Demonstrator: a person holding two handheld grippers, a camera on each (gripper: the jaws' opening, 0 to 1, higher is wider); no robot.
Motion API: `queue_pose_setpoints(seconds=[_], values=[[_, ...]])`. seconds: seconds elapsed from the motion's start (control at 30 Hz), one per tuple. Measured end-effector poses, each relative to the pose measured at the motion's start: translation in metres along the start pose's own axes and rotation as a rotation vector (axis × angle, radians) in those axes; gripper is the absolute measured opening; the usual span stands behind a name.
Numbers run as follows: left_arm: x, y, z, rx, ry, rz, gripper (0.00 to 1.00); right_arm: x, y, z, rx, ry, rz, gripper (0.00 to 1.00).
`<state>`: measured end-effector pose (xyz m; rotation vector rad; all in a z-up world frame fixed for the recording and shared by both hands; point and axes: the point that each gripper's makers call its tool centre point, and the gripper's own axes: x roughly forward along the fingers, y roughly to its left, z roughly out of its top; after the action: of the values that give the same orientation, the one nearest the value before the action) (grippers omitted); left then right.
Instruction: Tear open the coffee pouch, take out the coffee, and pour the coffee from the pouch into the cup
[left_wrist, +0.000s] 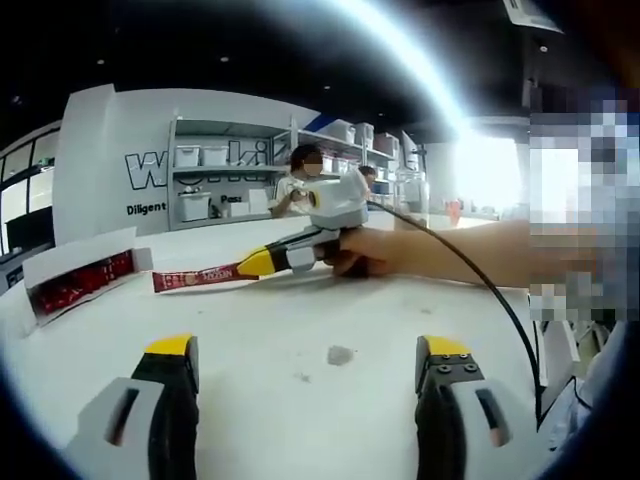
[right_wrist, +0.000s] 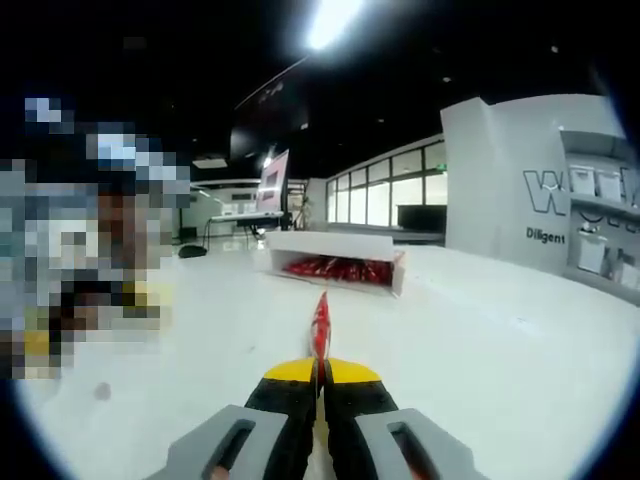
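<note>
A long red coffee stick pouch (left_wrist: 195, 278) lies just above the white table, held at one end by my right gripper (left_wrist: 256, 263), which comes in from the right in a person's hand. In the right gripper view the same pouch (right_wrist: 320, 322) stands edge-on, straight out from my right gripper (right_wrist: 320, 375), whose yellow-tipped jaws are shut on it. My left gripper (left_wrist: 308, 350) hovers low over the table, open, with nothing between its jaws, a short way in front of the pouch.
A white box (left_wrist: 75, 262) with several red pouches lies open at the table's left; it is beyond the held pouch in the right gripper view (right_wrist: 335, 262). A small dark spot (left_wrist: 340, 354) marks the table. Shelves (left_wrist: 215, 180) and a person (left_wrist: 300, 185) stand behind.
</note>
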<state>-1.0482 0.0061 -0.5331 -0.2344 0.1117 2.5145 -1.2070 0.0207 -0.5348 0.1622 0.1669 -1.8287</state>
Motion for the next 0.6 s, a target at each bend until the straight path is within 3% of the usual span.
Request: queue_pose_setpoints(seconds=[0.6], values=[[0.0008,0.0003,-0.0011,0.001,0.008,0.001,0.91,-0.0072,0.0019,-0.0016,0.004,0.001,-0.010,0.04]])
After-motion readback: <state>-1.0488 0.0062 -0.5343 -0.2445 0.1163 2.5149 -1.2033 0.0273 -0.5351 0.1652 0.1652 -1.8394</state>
